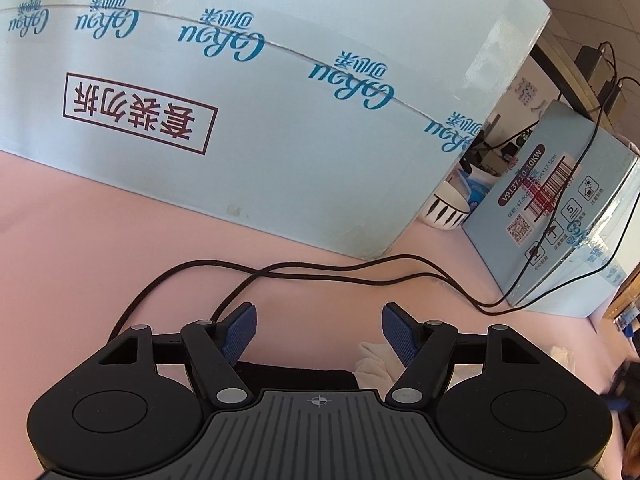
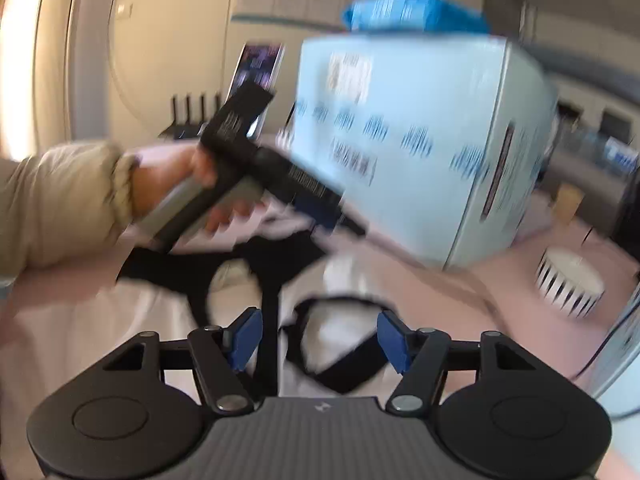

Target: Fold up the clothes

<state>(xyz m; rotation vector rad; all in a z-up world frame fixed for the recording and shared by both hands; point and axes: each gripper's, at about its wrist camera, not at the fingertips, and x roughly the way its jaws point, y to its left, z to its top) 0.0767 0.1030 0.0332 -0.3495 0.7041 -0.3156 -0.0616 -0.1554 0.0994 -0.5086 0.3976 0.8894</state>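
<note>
large carton [image 1: 280, 92]: "CoRou", "套装勿拆" | small carton [image 1: 560, 216]: "V9137-10-10KW"

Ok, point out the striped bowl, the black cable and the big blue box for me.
striped bowl [image 1: 446, 210]: left wrist view, on its striped outer wall.
black cable [image 1: 320, 266]: left wrist view, on the stretch lying across the pink surface.
big blue box [image 1: 280, 128]: left wrist view, on its printed front face.

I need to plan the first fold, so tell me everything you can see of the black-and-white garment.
The garment lies rumpled on the pink tabletop, not yet folded. It looks like soft white fabric edged with black bands or straps that loop and cross. The picture is blurred, so its type is unclear. The open right gripper hovers over it; contact cannot be told.
</note>
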